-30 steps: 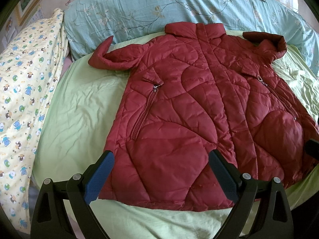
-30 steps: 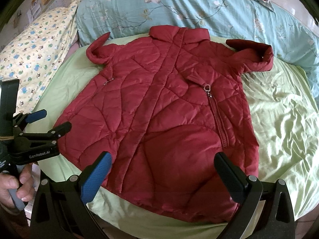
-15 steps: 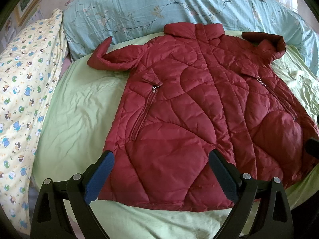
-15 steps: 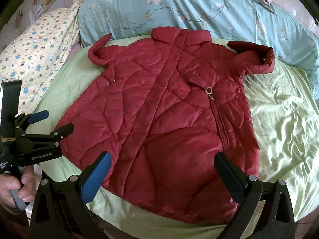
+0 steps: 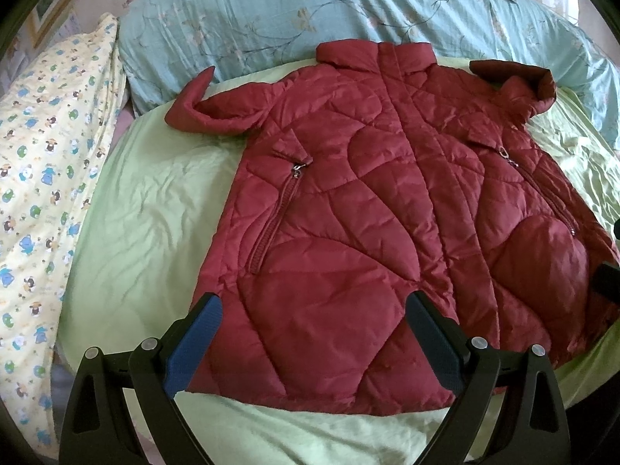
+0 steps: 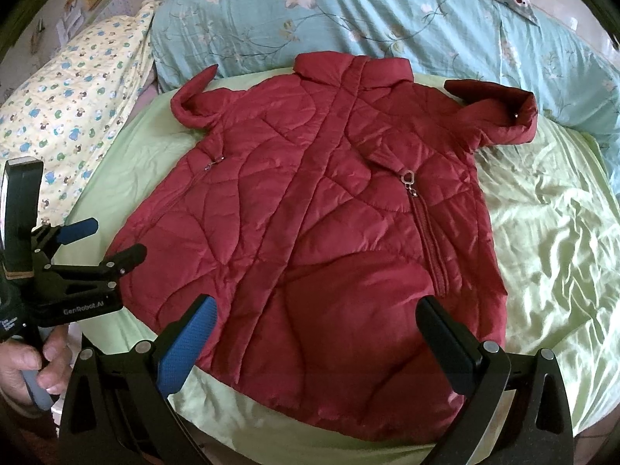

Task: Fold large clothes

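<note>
So the bed [image 5: 128,232] took up pretty much the whole room view, covered in a wrinkly pale green sheet [image 6: 542,232]. Along the head end lay a big teal floral duvet [image 5: 252,23], bunched into a long roll, and off to the left side there was a yellow blanket with little cartoon animals [image 5: 42,162] printed on it.

Spread flat on the green sheet, front side up, was the dark red quilted jacket [image 5: 348,232]. Collar pointed at the teal duvet, hem toward the near edge of the bed. Both sleeves were tucked short near the shoulders, with the cuffs curling up. It had two slanted zip pockets on the front, each with a small metal pull; the right-hand zipper pull [image 6: 409,178] looked heart shaped.

The left tongs [image 5: 312,333] hovered just above the hem near the jacket's left corner, fingers wide apart, nothing between them. The right tongs [image 6: 316,333] were the same deal over the right part of the hem, spread open and empty. From the right camera you could also see a hand [image 6: 27,364] gripping the handle of the left tool, low at the bed's edge.
</note>
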`<state>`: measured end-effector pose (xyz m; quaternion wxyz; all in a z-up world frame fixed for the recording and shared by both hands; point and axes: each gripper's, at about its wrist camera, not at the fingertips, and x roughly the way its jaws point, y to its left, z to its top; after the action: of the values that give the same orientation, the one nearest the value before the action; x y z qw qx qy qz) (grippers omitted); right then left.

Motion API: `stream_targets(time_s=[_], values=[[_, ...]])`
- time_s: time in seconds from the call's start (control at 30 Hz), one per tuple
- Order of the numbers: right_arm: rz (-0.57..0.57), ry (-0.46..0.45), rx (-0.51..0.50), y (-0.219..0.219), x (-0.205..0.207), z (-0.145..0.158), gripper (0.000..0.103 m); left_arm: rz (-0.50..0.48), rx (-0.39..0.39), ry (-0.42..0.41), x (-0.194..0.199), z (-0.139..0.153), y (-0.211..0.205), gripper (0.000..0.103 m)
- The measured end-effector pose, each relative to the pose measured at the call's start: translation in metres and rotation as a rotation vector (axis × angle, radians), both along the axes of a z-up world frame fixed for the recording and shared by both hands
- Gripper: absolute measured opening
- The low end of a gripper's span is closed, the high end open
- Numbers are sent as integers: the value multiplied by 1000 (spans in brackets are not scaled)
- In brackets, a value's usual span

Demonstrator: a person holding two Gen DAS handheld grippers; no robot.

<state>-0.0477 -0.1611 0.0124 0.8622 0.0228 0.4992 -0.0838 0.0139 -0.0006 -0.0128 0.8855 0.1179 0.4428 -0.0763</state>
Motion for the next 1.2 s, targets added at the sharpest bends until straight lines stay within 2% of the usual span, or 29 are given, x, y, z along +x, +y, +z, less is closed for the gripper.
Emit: stream_targets(time_s=[0.1, 0.23, 0.3, 0.37, 0.53, 0.63, 0.83, 0.97, 1.17, 1.2], values=[[0, 13, -15, -5, 5, -1, 103, -4, -53, -4, 8, -3, 4, 97], [-17, 15, -45, -26, 20, 5, 103, -5, -74, 0, 27, -6, 11, 97], [-29, 5, -67, -39, 30, 9, 103, -6, -15, -3, 41, -7, 14, 97], [-48, -5, -96, -57, 43, 15, 103, -2, 0, 10, 54, -8, 16, 97], [-113, -50, -96, -117, 79, 26, 102, -4, 12, 18, 88, -14, 14, 97], [-163, -63, -145, -156, 102, 36, 101, -12, 14, 10, 105, -18, 5, 97], [-255, -94, -189, -240, 153, 47, 99, -25, 13, 77, 139, -36, -9, 97], [-261, -70, -253, -277, 195, 44, 96, -30, -9, 125, 160, -48, -18, 97], [-309, 65, -382, -329, 256, 5, 79, -38, -9, 155, 174, -63, -26, 97], [-328, 88, -379, -341, 261, -2, 65, -37, -7, 161, 176, -67, -27, 97]])
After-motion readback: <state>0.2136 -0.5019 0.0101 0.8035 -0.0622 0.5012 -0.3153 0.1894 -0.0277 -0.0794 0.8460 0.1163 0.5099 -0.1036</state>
